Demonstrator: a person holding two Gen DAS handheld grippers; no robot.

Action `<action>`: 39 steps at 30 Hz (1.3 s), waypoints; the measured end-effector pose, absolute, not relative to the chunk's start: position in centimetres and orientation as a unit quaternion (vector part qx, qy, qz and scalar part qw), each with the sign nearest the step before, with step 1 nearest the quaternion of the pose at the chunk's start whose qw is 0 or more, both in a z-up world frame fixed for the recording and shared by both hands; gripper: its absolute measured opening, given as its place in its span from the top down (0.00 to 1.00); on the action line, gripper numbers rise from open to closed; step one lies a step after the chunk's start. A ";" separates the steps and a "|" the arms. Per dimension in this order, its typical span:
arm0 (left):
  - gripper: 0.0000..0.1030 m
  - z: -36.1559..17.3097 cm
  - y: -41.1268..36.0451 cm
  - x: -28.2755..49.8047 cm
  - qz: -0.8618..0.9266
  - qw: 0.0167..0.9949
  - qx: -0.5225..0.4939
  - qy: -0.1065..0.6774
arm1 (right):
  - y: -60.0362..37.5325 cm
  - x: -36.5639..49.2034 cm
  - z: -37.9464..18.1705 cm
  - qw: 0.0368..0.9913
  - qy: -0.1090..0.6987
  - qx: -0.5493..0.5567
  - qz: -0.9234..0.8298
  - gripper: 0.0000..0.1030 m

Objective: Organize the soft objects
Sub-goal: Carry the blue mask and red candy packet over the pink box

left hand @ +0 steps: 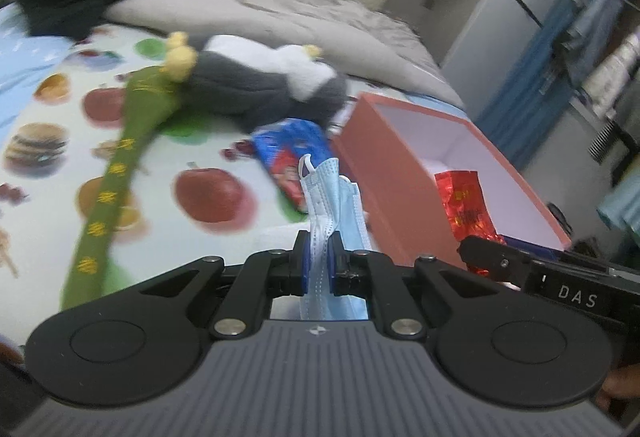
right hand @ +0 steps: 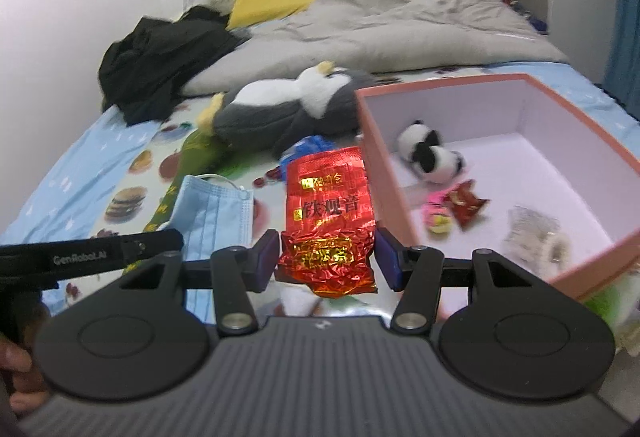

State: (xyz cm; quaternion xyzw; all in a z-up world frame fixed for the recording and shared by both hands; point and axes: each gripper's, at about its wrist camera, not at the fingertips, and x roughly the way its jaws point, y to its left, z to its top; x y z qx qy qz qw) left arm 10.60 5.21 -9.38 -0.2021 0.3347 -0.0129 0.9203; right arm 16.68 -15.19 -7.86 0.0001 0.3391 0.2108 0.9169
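My left gripper (left hand: 318,257) is shut on a light blue face mask (left hand: 332,197) and holds it above the bed, just left of a pink open box (left hand: 384,173). The mask also shows in the right wrist view (right hand: 212,213). My right gripper (right hand: 326,257) is shut on a red foil tea packet (right hand: 330,213), held beside the box's left wall (right hand: 384,173). The packet shows in the left wrist view (left hand: 464,205). Inside the box lie a small black-and-white plush (right hand: 430,155), small snack packets (right hand: 460,205) and a silvery packet (right hand: 532,229).
A grey-and-white plush penguin (right hand: 288,105) lies on the fruit-print sheet behind the box. A long green cloth strip (left hand: 116,173) and a blue-red packet (left hand: 292,153) lie nearby. Black clothes (right hand: 160,57), a grey duvet (right hand: 380,29) and a yellow cloth (right hand: 276,3) are farther back.
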 end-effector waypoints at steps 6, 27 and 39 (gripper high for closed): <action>0.90 -7.9 1.6 11.6 -0.072 0.917 -0.198 0.338 | -19.2 15.4 -7.2 0.927 0.332 0.017 0.172 0.46; 0.90 -6.8 -5.7 28.8 -0.148 0.903 -0.157 0.371 | -25.1 25.3 -9.1 0.927 0.359 0.045 0.100 0.46; 0.90 -11.4 -7.5 41.7 -0.156 0.871 -0.139 0.444 | -27.5 34.2 -12.0 0.907 0.411 0.053 0.080 0.46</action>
